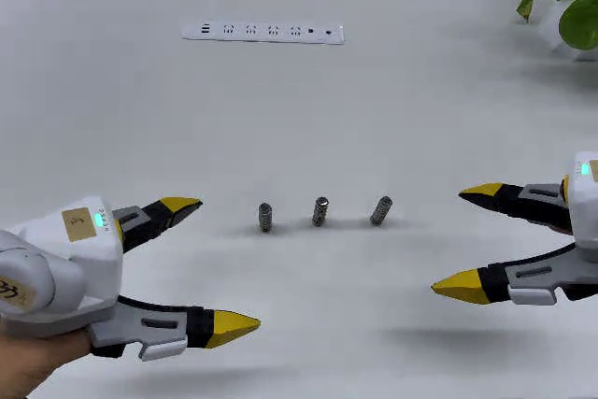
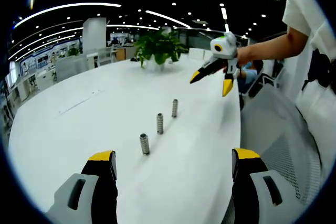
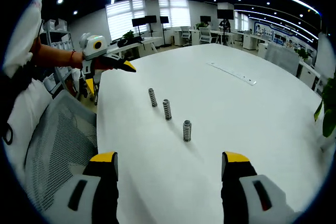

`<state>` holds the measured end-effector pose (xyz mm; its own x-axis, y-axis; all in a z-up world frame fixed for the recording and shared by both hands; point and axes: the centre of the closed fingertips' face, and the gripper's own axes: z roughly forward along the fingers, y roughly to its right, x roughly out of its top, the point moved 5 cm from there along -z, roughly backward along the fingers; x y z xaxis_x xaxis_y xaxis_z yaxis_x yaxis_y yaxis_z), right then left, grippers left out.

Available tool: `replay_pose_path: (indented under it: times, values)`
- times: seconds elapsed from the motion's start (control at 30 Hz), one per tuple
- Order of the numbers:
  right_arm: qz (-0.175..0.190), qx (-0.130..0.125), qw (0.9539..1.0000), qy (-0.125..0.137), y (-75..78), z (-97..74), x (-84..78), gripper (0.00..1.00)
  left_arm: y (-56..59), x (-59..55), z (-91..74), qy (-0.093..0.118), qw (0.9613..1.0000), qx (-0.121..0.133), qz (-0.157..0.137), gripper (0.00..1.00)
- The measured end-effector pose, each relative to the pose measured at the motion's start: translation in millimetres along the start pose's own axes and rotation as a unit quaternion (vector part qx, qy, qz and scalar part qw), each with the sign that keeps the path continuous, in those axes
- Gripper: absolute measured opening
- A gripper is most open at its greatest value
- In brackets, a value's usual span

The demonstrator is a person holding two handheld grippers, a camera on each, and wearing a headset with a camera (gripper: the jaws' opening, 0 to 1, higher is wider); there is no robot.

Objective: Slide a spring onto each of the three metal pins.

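I'm hovering the left gripper (image 1: 225, 263) and right gripper (image 1: 448, 242), both spread and empty, either side of the three springs (image 1: 320, 211) — all seemingly sitting on their pins already.

Left gripper (image 2: 174, 156) has its yellow-tipped jaws spread wide at the bottom, nothing between them. Just ahead, three springs (image 2: 160, 123) stand upright in a diagonal row on the white table (image 2: 79, 129). Past them the right gripper (image 2: 211, 82) hangs above the table in a hand (image 2: 242, 55), jaws apart too. There's a plant (image 2: 159, 46) at the far end and a mesh chair (image 2: 283, 145) off to the right.
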<state>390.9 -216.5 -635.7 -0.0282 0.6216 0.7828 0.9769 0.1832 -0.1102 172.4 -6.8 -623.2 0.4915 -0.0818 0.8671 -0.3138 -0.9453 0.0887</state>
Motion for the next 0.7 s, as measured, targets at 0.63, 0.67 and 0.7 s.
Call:
replay_pose_path:
  times: [0.63,0.67,0.7]
  values:
    - [0.022,-0.041,0.9972,0.059,-3.5,-23.1,-22.0,0.94,-7.4,-9.4,1.6,-0.027,0.9995,0.013,-0.009,0.97]
    - [0.023,-0.042,0.997,0.06,-4.7,-23.2,-21.4,0.94,-7.0,-9.3,1.7,-0.027,0.9995,0.013,-0.01,0.97]
    - [0.024,-0.043,0.9969,0.061,-5.6,-23.4,-21.0,0.94,-5.3,-8.1,2.1,-0.026,0.9995,0.013,-0.01,0.97]
